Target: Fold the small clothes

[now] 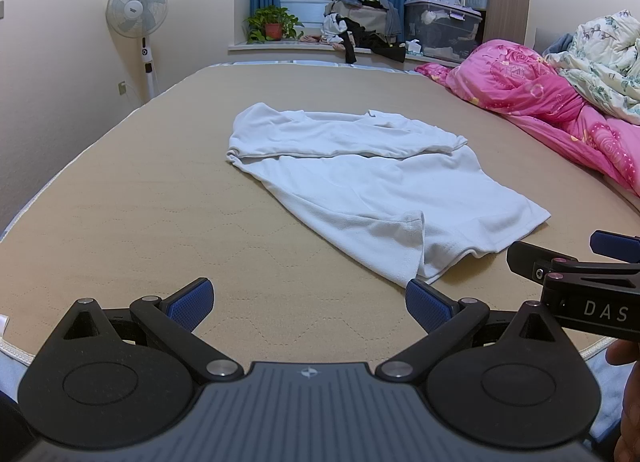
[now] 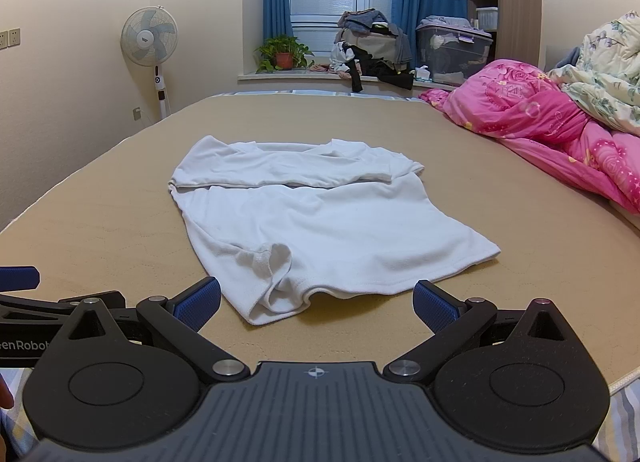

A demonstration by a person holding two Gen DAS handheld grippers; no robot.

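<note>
While both grippers hover at the near mattress (image 2: 100, 198) edge, jaws wide and empty, the white T-shirt (image 2: 320, 222) lies mid-bed, top folded. Left gripper (image 1: 308, 302) view alone shows right gripper (image 1: 560, 262) beside the hem; bare mattress surrounds it.

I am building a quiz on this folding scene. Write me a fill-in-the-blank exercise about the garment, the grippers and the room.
1. The white cotton T-shirt lies on the tan quilted ____.
2. Both the left gripper and the right gripper have their fingers ____.
3. The crumpled quilt right of the shirt is ____.
4. The white pedestal fan stands left of the ____ curtains.

Missing words: mattress; open; pink; blue
</note>
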